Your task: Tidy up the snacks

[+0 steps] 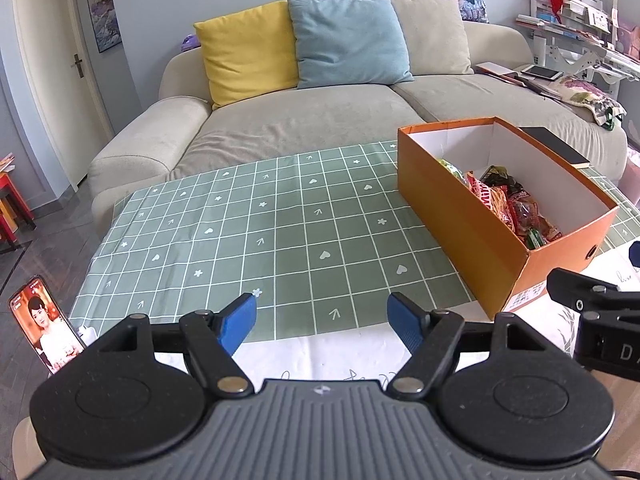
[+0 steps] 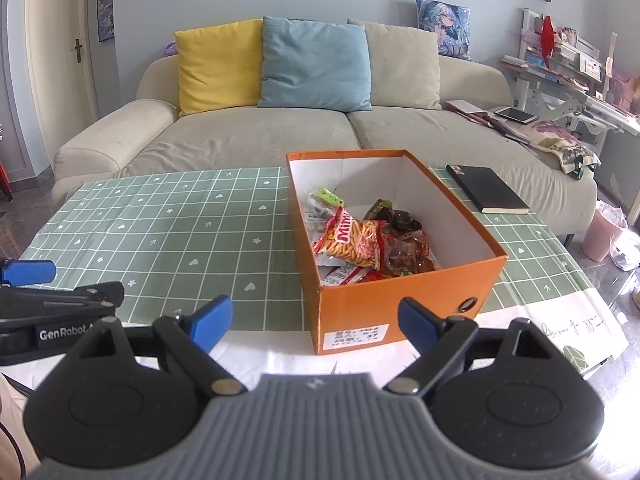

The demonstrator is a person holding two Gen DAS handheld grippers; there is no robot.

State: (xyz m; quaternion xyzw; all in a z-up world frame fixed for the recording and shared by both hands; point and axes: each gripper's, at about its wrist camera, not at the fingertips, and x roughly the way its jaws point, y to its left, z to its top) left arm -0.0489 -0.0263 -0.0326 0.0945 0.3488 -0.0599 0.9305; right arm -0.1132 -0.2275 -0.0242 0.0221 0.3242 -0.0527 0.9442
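An orange shoebox (image 2: 400, 300) stands open on the green checked tablecloth (image 2: 180, 232). Several snack packets (image 2: 356, 244) lie inside it, among them a red and yellow "Mimi" bag. The box also shows in the left wrist view (image 1: 452, 216), with the snacks (image 1: 508, 204) in it. My left gripper (image 1: 322, 320) is open and empty above the cloth's near edge, left of the box. My right gripper (image 2: 316, 322) is open and empty, just in front of the box's near end. Each gripper shows at the edge of the other's view.
A black notebook (image 2: 486, 192) lies on the table right of the box. A phone (image 1: 44, 320) with a lit screen stands at the table's left front. A beige sofa (image 2: 256, 132) with cushions is behind the table. A pink bin (image 2: 602, 236) stands on the floor at the right.
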